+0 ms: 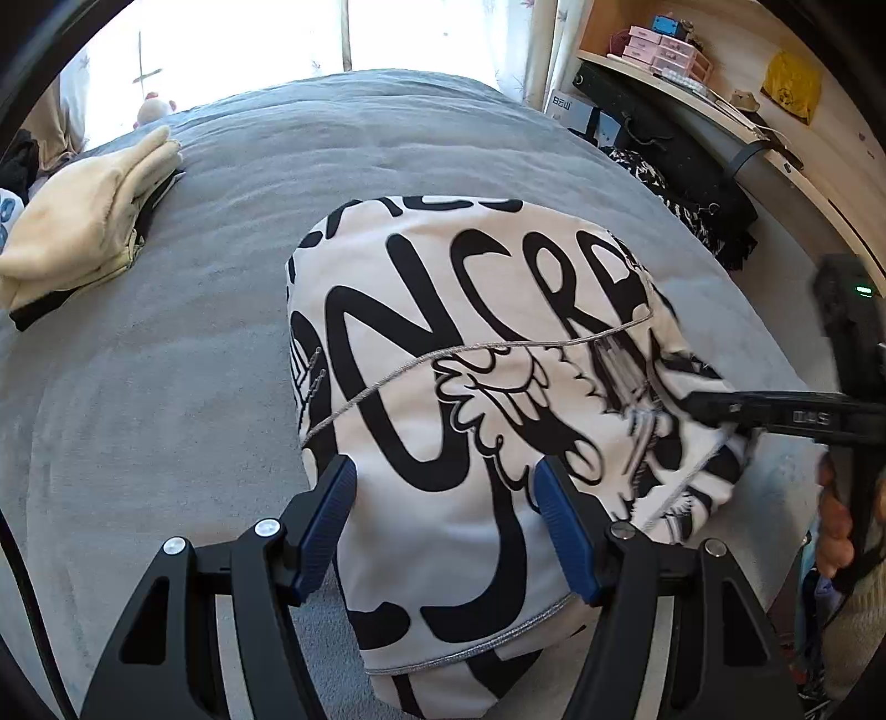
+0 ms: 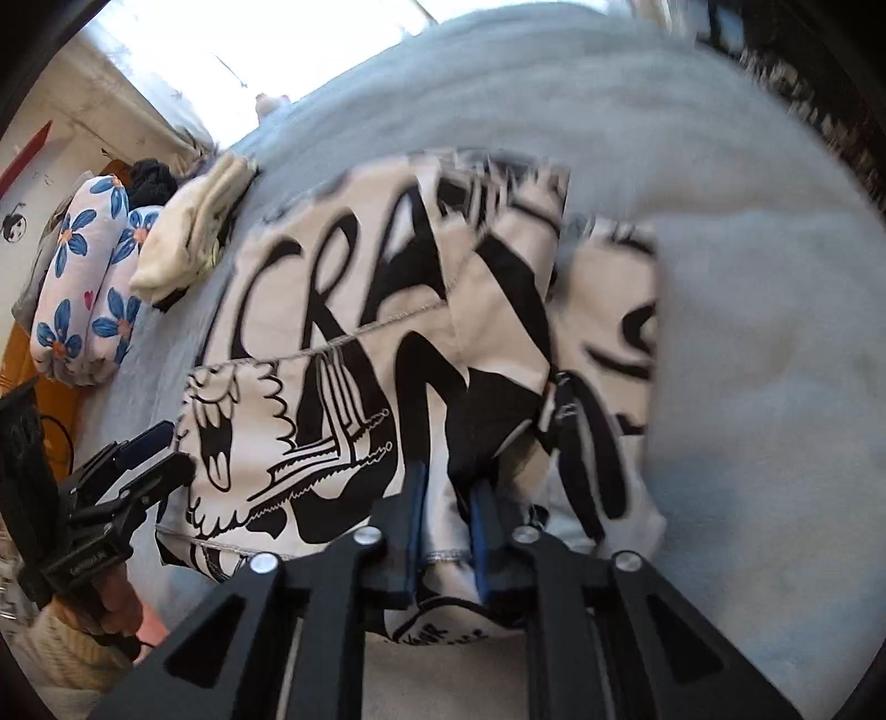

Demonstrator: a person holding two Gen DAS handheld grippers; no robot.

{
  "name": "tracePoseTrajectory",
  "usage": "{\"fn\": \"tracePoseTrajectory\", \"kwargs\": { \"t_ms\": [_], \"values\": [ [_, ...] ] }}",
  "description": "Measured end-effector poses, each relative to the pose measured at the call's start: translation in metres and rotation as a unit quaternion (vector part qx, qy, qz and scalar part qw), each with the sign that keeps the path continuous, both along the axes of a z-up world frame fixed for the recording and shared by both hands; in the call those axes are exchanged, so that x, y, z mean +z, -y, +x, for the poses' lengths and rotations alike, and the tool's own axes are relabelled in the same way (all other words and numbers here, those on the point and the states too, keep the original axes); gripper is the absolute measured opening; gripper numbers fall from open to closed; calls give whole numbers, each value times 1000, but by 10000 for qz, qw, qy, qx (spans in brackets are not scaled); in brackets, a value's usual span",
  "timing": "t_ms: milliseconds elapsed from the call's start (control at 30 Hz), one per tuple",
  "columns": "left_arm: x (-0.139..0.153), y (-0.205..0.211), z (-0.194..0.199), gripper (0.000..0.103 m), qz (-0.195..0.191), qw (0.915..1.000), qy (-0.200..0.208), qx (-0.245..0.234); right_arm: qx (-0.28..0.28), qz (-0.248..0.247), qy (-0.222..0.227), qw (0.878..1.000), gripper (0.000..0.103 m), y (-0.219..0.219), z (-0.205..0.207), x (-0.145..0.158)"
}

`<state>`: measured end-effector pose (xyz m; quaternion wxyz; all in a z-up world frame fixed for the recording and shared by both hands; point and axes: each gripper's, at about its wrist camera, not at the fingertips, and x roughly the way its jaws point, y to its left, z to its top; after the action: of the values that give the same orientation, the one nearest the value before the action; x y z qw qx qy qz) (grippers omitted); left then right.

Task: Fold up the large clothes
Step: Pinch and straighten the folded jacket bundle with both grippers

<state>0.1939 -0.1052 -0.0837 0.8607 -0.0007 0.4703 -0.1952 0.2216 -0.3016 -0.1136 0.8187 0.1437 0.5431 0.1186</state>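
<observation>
A white garment (image 1: 443, 310) with big black lettering and cartoon prints lies partly folded on a grey bed (image 1: 166, 387). My left gripper (image 1: 446, 471) hangs just above its near part. The blue pads (image 1: 332, 515) stand wide apart on either side of the cloth and do not press it. The right gripper (image 1: 692, 401) comes in from the right at the garment's edge. In the right wrist view the garment (image 2: 343, 310) is bunched, and my right gripper (image 2: 449, 482) has its narrow jaws pinched on a hemmed fold. The left gripper (image 2: 166, 448) shows at the garment's left edge.
A folded cream garment (image 1: 83, 232) rests on dark clothing at the bed's far left. Floral pillows (image 2: 83, 288) lie beyond it. Dark clothes (image 1: 692, 188) and a shelf with pink boxes (image 1: 664, 50) line the right side. Grey bedding (image 2: 747, 332) stretches to the right of the garment.
</observation>
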Motion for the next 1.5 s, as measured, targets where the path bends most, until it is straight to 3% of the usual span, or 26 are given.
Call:
{"fn": "tracePoseTrajectory", "kwargs": {
  "t_ms": [100, 167, 233, 367, 433, 567, 633, 700, 767, 900, 1000, 1033, 1067, 1100, 1133, 1167, 1267, 1367, 1500],
  "values": [
    [5, 0, -2, 65, -57, 9999, 116, -12, -349, 96, 674, 9971, 10, 17, -24, 37],
    [2, 2, -1, 65, -123, 9999, 106, -34, -496, 74, 760, 9958, 11, 28, -32, 41],
    [-4, 6, 0, 68, -197, 9998, 32, -76, -596, 10, 571, 9966, 11, 32, -31, 24],
    [-21, 25, -2, 76, 450, 9981, 401, -108, -615, -170, 66, 9979, 13, 24, -21, -29],
    [-25, 31, -4, 76, 712, 9962, 491, -87, -585, -312, 145, 9977, 15, 17, -19, -25],
    [-14, 22, -1, 76, 501, 9982, 283, -155, -521, -301, 68, 9982, 21, 15, -14, 5],
    [-5, 18, 3, 77, 365, 9990, 230, -138, -533, -149, 280, 9981, 28, 25, -15, 23],
    [7, 9, 11, 77, 122, 9994, 314, 6, -681, -9, 562, 9961, 55, 41, -12, 38],
    [14, 4, 25, 77, 0, 9991, 375, 176, -951, -1, 764, 9925, 66, 53, 2, 43],
    [12, 3, 59, 77, 2, 9984, 287, 486, -1242, 327, 507, 9904, 66, 70, 48, 18],
    [-1, -1, 89, 77, -139, 9980, -55, 619, -1340, 724, 26, 9883, 65, 78, 89, -15],
    [-5, -2, 94, 77, -191, 9977, -158, 635, -1349, 827, -106, 9873, 65, 79, 96, -25],
    [-12, -2, 104, 77, -277, 9970, -357, 621, -1394, 997, -251, 9849, 56, 81, 104, -35],
    [-18, -4, 109, 77, -362, 9963, -449, 634, -1409, 1186, -301, 9824, 31, 82, 106, -42],
    [-21, -4, 111, 77, -414, 9958, -480, 658, -1334, 1356, -330, 9812, 18, 81, 109, -45],
    [-22, -5, 114, 77, -438, 9955, -468, 696, -1264, 1212, -306, 9841, 8, 76, 109, -44],
    [-18, -1, 111, 70, -393, 9967, -343, 626, -1204, 595, 151, 9908, 5, 69, 94, -20],
    [-20, 6, 101, 70, -331, 9980, -123, 517, -1363, 404, 470, 9887, 5, 75, 71, -6],
    [-27, 19, 92, 70, 9, 9988, 136, 460, -1378, 434, -146, 9894, 6, 74, 77, -55]
  ]
}}
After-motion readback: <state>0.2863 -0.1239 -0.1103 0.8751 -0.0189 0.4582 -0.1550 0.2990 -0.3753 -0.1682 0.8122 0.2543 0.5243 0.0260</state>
